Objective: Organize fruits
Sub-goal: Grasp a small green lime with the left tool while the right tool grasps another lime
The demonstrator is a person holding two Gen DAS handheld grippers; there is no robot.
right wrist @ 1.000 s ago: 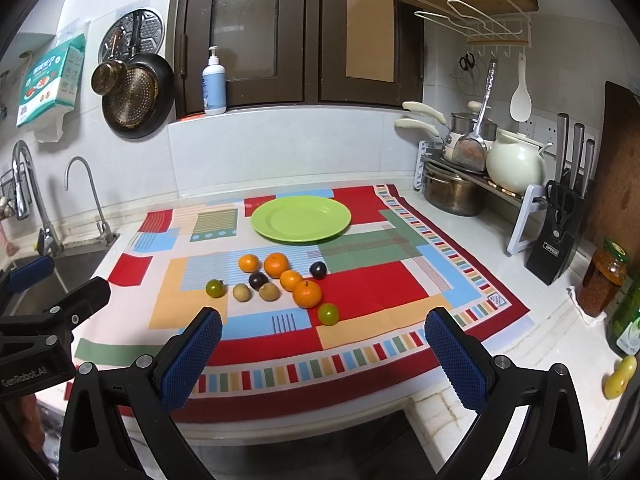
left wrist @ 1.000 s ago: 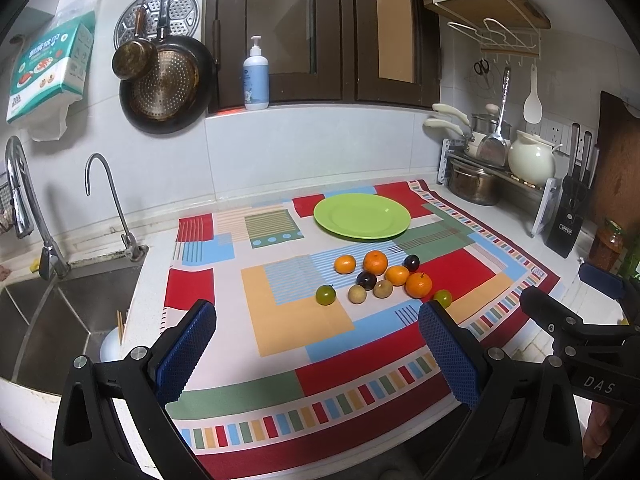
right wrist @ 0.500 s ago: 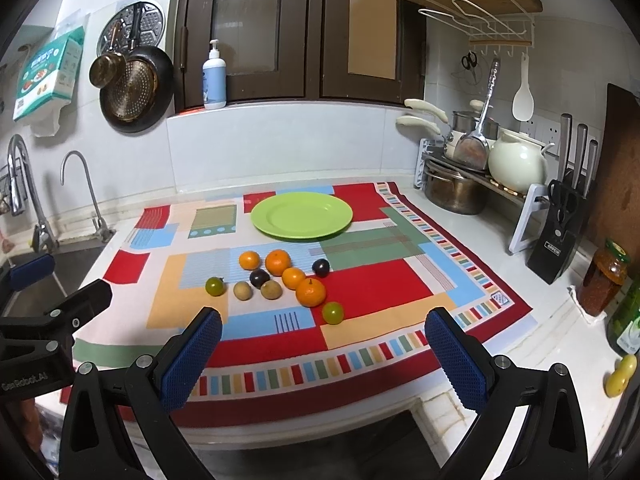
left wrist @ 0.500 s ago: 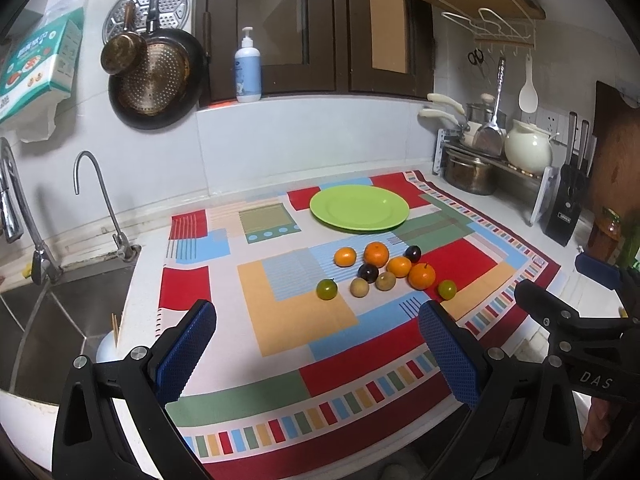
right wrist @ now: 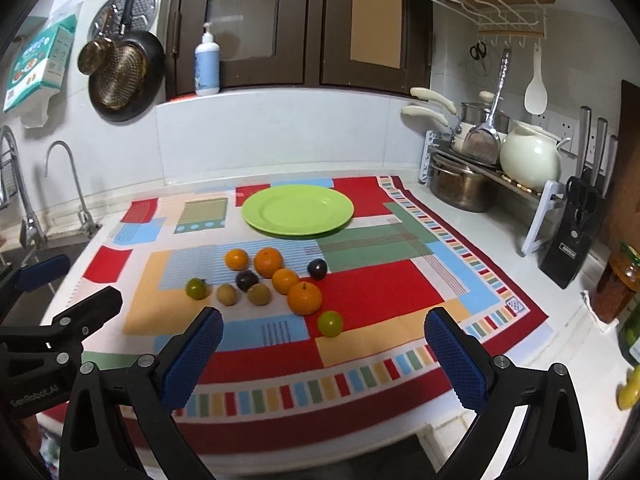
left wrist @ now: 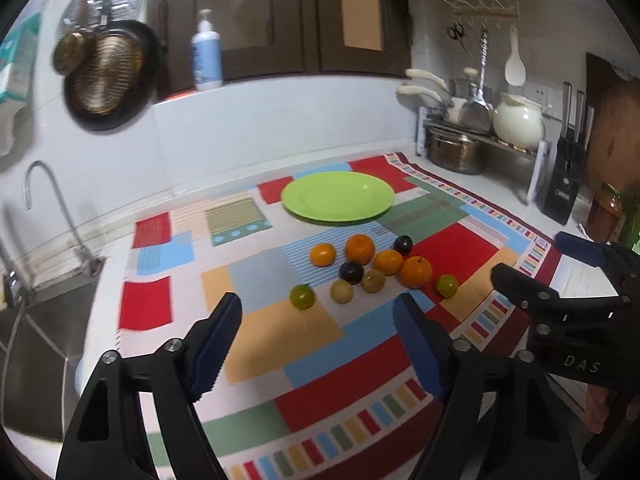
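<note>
Left wrist view: left gripper point(left wrist: 318, 344) over the near part of a patchwork cloth point(left wrist: 280, 344), jaws just narrowed yet apart, nothing between the blue pads point(left wrist: 216, 350). Beyond the tips, a cluster of fruit in the middle of the cloth: four oranges point(left wrist: 360, 249), two dark plums point(left wrist: 351, 272), two brownish round fruits point(left wrist: 342, 291), two green ones point(left wrist: 302, 296) at the ends of the front row. Behind the cluster, an empty green plate point(left wrist: 337, 196), apart from the fruit. Sink and tap point(left wrist: 60, 208) off to the left, pots and a knife block point(left wrist: 566, 184) along the right wall. Right gripper seen from the side at the right edge.

Right wrist view: right gripper point(right wrist: 322, 346) over the cloth's near edge, jaws spread wide after closing only slightly, nothing gripped. Nearest fruit a green one point(right wrist: 330, 323), lying just past the tips; the largest orange point(right wrist: 305, 298) right behind it. Plate point(right wrist: 297, 210) farther back. Left gripper's black frame at the left edge.
</note>
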